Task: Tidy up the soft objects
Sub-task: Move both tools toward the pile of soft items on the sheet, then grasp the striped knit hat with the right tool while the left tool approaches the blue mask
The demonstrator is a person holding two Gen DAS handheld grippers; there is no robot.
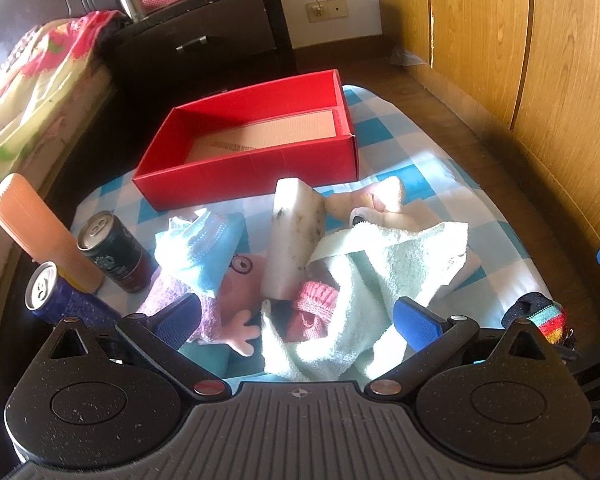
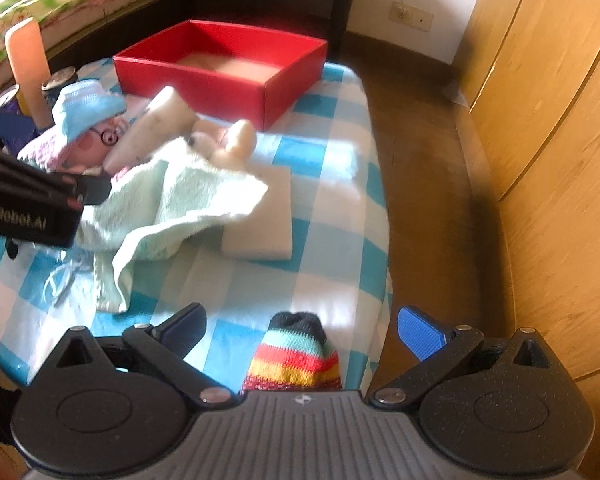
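Left wrist view: the red box (image 1: 248, 160) stands open-topped on the checked cloth (image 1: 400, 132), with only a pale cardboard liner (image 1: 268, 136) flat on its floor.
Soft pile: heaped on the near side of the red box, a mint towel (image 1: 364, 280), a pink plush pig (image 1: 236, 280) in a blue knitted hat (image 1: 208, 244), a pale soft toy (image 1: 384, 204) and an upright white sponge block (image 1: 292, 236).
Flat foam pad: (image 2: 260, 216) lies near the box, partly under the towel.
Cans: two drink cans (image 1: 112, 252) and an orange ribbed bottle (image 1: 40, 228) stand left of the pile, well left of the box.
Left gripper: (image 1: 300, 320) spread wide, hovering low over towel and pig, gripping nothing.
Right gripper: (image 2: 304, 328) spread wide, gripping nothing; rainbow striped sock (image 2: 296, 356) lies between its fingers, nearest the camera, far from the box.
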